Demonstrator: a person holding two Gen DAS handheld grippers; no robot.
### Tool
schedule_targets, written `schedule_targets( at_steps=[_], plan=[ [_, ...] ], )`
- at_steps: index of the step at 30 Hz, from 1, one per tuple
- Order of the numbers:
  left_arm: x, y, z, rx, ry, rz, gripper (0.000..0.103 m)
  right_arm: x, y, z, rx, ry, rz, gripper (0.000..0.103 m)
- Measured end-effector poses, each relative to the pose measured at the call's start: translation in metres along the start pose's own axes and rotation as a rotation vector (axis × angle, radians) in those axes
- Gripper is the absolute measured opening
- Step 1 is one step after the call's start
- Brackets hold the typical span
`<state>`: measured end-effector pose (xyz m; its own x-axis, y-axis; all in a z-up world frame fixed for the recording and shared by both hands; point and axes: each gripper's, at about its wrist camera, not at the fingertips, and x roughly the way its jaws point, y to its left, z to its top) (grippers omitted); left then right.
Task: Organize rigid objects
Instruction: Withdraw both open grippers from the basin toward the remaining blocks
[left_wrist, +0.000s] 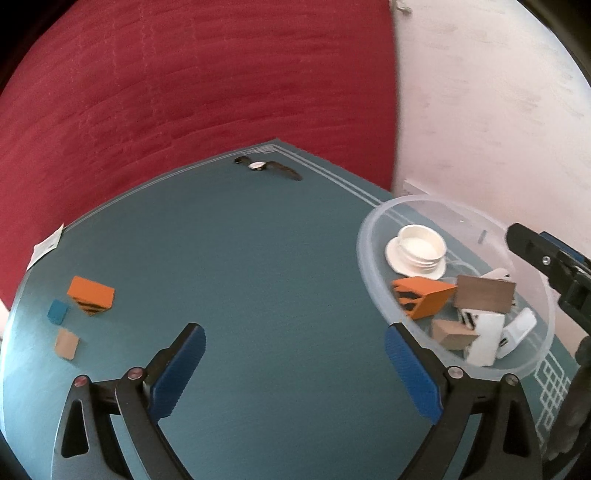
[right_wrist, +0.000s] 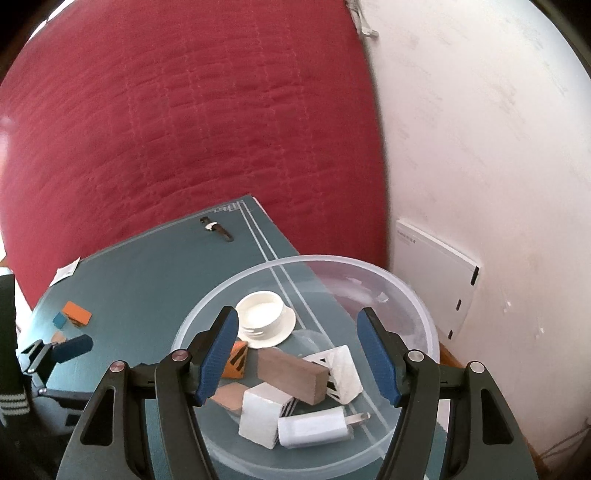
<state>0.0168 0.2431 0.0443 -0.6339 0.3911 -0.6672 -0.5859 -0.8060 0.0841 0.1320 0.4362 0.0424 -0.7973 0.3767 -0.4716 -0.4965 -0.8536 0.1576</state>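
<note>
While the teal mat (left_wrist: 258, 258) is lying beneath everything, the clear plastic bowl (right_wrist: 424, 314) is sitting at its right edge, holding a white cap (right_wrist: 264, 317), brown block (right_wrist: 291, 373), white blocks and a charger (right_wrist: 314, 428). Above it, the right gripper (right_wrist: 299, 354) is hovering wide and empty. The left gripper (left_wrist: 293, 373) is also gaping wide, gripping nothing. Far left, an orange block (left_wrist: 90, 295), blue block (left_wrist: 58, 312) and tan block (left_wrist: 66, 343) are waiting; a wristwatch (left_wrist: 266, 167) is lying at the far edge.

No legible text, brand, number or sign appears in either view. The white panel (right_wrist: 436, 273) on the wall carries one printed line near its top edge, too small to read. The paper tag (left_wrist: 47, 245) at the table's far left edge shows no readable marking.
</note>
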Motion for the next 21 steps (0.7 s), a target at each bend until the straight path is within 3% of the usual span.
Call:
schedule_targets(
  at_steps=[14,21],
  plan=[
    [0.004,0.057,-0.009,-0.111,0.04,0.102,0.1,-0.008,0.034,-0.012,-0.119,-0.039,0.024,0.07],
    [0.005,0.09,-0.019,-0.185,0.075,0.159,0.1,-0.017,0.064,-0.026,-0.211,-0.048,0.079,0.071]
  ],
)
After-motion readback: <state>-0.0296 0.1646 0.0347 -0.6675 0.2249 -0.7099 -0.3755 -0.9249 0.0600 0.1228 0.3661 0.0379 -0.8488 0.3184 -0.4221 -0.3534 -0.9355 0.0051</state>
